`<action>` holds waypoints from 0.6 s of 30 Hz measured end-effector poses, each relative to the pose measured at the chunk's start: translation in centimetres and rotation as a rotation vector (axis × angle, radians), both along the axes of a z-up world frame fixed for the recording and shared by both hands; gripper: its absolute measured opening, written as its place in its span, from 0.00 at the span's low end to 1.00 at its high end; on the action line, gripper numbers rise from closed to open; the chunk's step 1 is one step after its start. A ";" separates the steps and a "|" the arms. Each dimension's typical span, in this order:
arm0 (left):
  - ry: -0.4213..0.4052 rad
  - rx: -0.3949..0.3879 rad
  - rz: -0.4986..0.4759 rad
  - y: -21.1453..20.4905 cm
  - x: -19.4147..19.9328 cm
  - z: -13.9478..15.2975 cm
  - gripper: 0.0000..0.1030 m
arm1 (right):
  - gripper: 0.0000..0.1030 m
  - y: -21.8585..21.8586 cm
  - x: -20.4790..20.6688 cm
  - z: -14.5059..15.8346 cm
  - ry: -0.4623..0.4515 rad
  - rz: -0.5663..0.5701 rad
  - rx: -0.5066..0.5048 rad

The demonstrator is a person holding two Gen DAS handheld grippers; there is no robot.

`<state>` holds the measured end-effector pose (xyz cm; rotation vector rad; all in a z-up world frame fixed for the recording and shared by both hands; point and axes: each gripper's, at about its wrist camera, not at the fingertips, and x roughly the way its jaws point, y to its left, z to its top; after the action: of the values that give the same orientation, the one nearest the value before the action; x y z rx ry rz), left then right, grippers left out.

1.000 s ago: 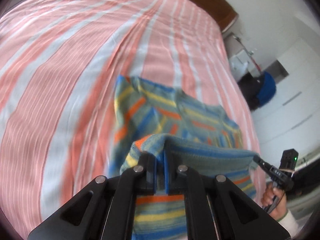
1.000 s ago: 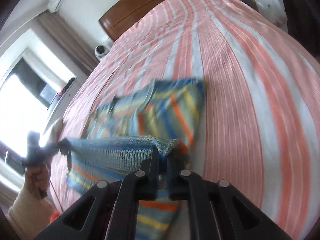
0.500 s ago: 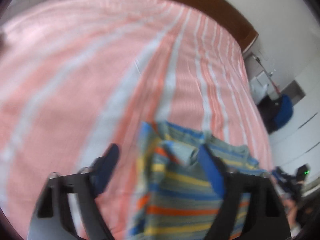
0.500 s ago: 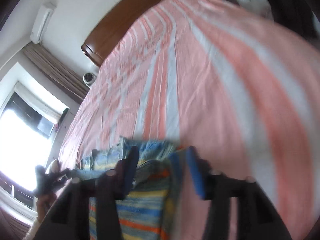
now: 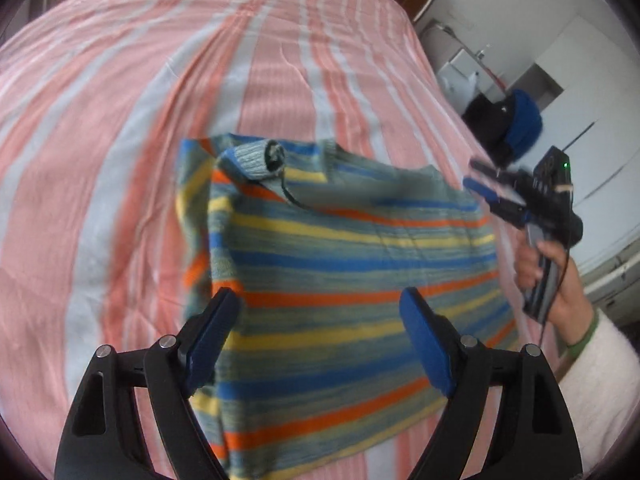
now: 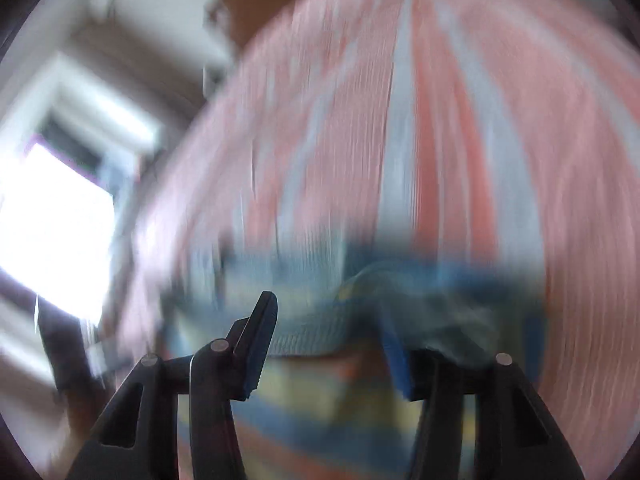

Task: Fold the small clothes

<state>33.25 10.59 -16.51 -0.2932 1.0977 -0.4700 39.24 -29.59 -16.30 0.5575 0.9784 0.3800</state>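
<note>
Left wrist view: both tongs have just released the striped knit sweater [image 5: 340,272], which now lies folded over on the striped bed [image 5: 120,120]. My left tongs [image 5: 320,344] gape empty just above it. The right tongs [image 5: 486,190], part open and empty, point across the sweater's far edge; I judge this fold complete.

One striped sweater [image 5: 352,280], one striped bedspread [image 5: 120,120], two claws: left claw [image 5: 320,344], right claw [image 5: 492,196].
</note>
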 end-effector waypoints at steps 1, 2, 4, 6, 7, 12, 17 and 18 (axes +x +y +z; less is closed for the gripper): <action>0.001 -0.002 -0.012 -0.3 0.1 0.0 0.82 | 0.51 -0.5 0.2 0.6 -0.025 -0.052 0.043; 0.001 0.002 -0.026 -0.4 0.1 0.1 0.82 | 0.51 -1.0 -0.1 1.2 -0.037 -0.087 0.097; -0.007 0.016 -0.050 -0.8 0.4 -0.1 0.82 | 0.51 -0.8 -1.0 2.0 -0.032 -0.048 0.089; -0.007 0.020 -0.037 -0.8 0.7 -0.7 0.82 | 0.51 0.5 -2.9 2.9 -0.038 0.051 -0.021; -0.010 0.018 -0.009 -0.4 0.9 -1.3 0.82 | 0.51 1.2 -4.6 3.2 -0.043 0.124 -0.075; 0.005 0.137 0.170 3.1 1.2 -3.0 0.36 | 0.51 3.4 -15.3 0.2 0.012 0.427 -0.318; -0.108 0.319 0.278 4.5 -2.5 0.8 0.67 | 0.51 -0.2 -23.4 -0.9 0.013 0.319 -0.492; -0.131 0.325 0.259 3.9 -3.5 1.6 0.68 | 0.51 -1.0 -24.5 -0.3 0.006 0.278 -0.478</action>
<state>29.78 14.47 -14.89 -0.1130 0.9737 -0.0755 14.78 -30.59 -16.62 -0.0117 1.1105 0.3736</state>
